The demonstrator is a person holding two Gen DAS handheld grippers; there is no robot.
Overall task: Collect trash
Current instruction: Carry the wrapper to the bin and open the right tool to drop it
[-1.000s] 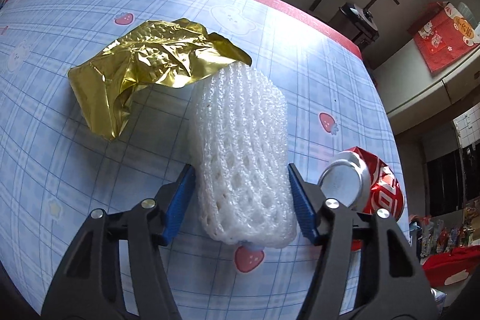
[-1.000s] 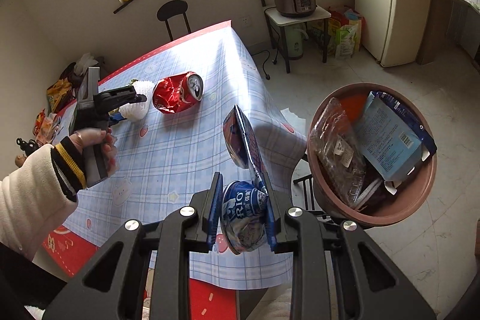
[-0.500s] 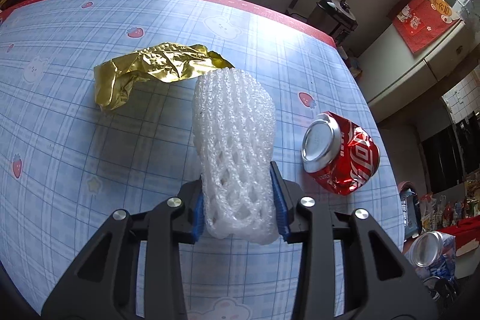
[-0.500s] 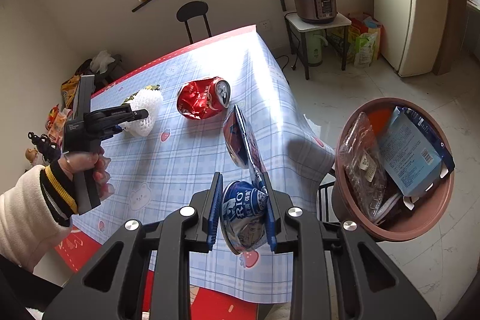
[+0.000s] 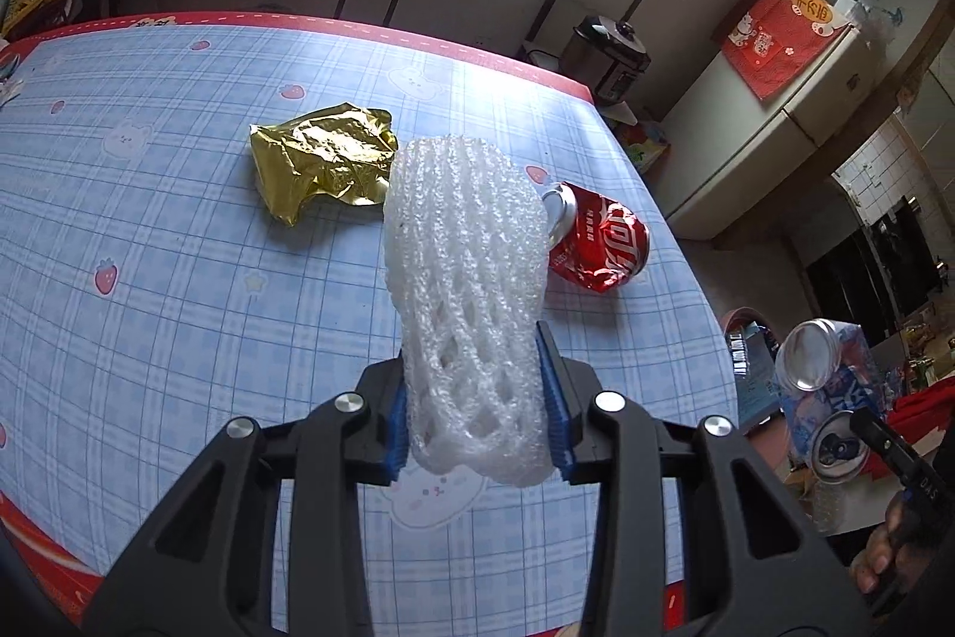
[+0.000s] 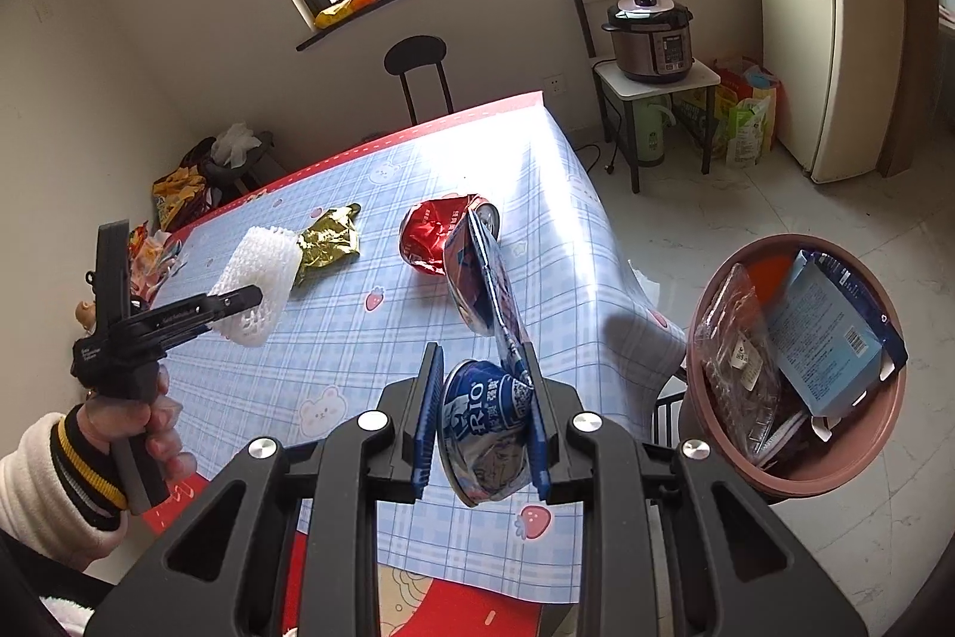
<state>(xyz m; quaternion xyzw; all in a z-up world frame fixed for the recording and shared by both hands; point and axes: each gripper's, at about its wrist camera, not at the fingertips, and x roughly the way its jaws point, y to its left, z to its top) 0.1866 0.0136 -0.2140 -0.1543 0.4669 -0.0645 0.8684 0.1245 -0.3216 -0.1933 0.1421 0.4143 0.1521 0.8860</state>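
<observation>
Foam net [image 5: 471,279] pinched in left tongs [image 5: 477,416] above the bench [image 5: 179,279], right tongs [image 6: 480,422] clamping a crushed blue can [image 6: 486,428].

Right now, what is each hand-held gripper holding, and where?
Left hand-held gripper: white foam net, by its near end. Right hand-held gripper: crushed blue can, by its sides.

On the surface [image 6: 382,338] we find the foil wrapper [image 5: 322,159] to the left and the crushed cola can [image 5: 600,243] to its right, apart from each other. We hold the foam fruit net [image 5: 471,291] between the left tongs [image 5: 477,416], above the surface. The flattened Rio can [image 6: 486,416] sits between our right tongs [image 6: 480,422]. Right of the surface, lower down, stands the trash bin [image 6: 823,482] with packaging inside. A chair [image 6: 418,70] stands behind the surface.
</observation>
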